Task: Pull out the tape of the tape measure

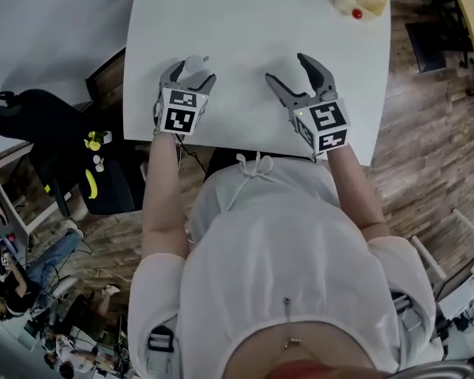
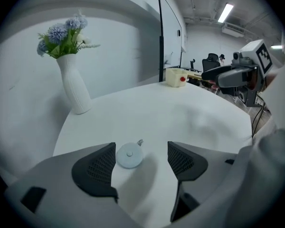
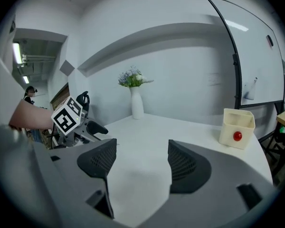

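While left gripper (image 2: 141, 152) hangs over white table (image 2: 180, 113) with jaws apart, round tape measure (image 2: 129, 155) lies flat between them, hugging 9 o'clock jaw, ungripped. Pull tab (image 2: 140, 142) points 1 o'clock. Right gripper (image 3: 142, 151), jaws wide, empty, off at 3 o'clock; left nearer.

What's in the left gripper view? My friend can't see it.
The left gripper, jaws open, frames a small round white tape measure lying ungripped on a white table. Behind it stand a white vase of flowers and a cream box with a red dot; the right gripper shows at the right.
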A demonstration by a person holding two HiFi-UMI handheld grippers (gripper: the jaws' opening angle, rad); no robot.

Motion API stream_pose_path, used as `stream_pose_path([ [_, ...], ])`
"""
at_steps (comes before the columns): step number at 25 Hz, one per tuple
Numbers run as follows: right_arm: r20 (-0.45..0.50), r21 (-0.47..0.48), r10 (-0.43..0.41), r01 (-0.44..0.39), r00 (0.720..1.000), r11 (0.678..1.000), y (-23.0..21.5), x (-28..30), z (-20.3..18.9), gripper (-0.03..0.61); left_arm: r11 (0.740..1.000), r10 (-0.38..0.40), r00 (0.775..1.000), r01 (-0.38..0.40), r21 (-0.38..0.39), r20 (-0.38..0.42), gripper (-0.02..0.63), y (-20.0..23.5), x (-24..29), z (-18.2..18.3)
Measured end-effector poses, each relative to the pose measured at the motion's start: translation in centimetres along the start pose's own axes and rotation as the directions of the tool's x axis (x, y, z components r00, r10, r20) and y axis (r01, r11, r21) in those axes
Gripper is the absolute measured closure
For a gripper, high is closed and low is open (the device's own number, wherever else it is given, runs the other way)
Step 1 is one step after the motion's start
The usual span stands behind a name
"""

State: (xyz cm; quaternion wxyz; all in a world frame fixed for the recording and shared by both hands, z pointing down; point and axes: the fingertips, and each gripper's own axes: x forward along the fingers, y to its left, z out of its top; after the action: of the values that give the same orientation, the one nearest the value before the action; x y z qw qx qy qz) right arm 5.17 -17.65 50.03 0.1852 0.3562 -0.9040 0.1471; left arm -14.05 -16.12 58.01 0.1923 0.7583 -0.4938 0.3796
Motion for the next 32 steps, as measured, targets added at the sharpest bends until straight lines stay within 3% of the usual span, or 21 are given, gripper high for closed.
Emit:
stream_pose_path([
  [5, -0.027, 0.01, -0.035, 0.035, 0.999, 0.999, -0.2, -0.1, -0.5, 0.245, 0.993, -0.073, 0.993, 0.08, 0.083, -0.088, 0.275, 0.7, 2.3, -0.2],
  [10, -0.059, 0.041, -0.093, 0.096, 0.994, 0.995, 0.1, 0.5, -1.0, 0.247, 0.973, -0.166, 0.969, 0.191, 0.132, -0.181, 0.275, 1.4, 3.6, -1.4],
  [18, -0.071, 0.081, -0.18, 0.186, 0.981, 0.979, 1.8, 0.9, -0.3, 0.25, 0.951, -0.262, 0.956, 0.279, 0.131, -0.13, 0.287, 1.2, 3.7, -1.4],
  [22, -0.062, 0.095, -0.225, 0.231, 0.972, 0.968, 2.6, 0.7, 0.3, 0.253, 0.955, -0.263, 0.959, 0.274, 0.11, -0.109, 0.322, 1.5, 3.3, -1.3],
  [24, -0.059, 0.097, -0.242, 0.247, 0.969, 0.964, 3.1, 0.5, 0.5, 0.255, 0.957, -0.253, 0.962, 0.265, 0.12, -0.101, 0.375, 1.6, 3.3, -1.2],
  [28, -0.076, 0.106, -0.267, 0.274, 0.961, 0.956, 3.7, 0.1, 0.1, 0.256, 0.95, -0.251, 0.958, 0.271, 0.155, -0.137, 0.383, 1.3, 3.0, -1.3],
  [32, -0.108, 0.101, -0.285, 0.295, 0.952, 0.95, 3.2, -1.0, -0.8, 0.256, 0.927, -0.274, 0.946, 0.307, 0.215, -0.171, 0.385, -0.1, 2.3, -1.1],
])
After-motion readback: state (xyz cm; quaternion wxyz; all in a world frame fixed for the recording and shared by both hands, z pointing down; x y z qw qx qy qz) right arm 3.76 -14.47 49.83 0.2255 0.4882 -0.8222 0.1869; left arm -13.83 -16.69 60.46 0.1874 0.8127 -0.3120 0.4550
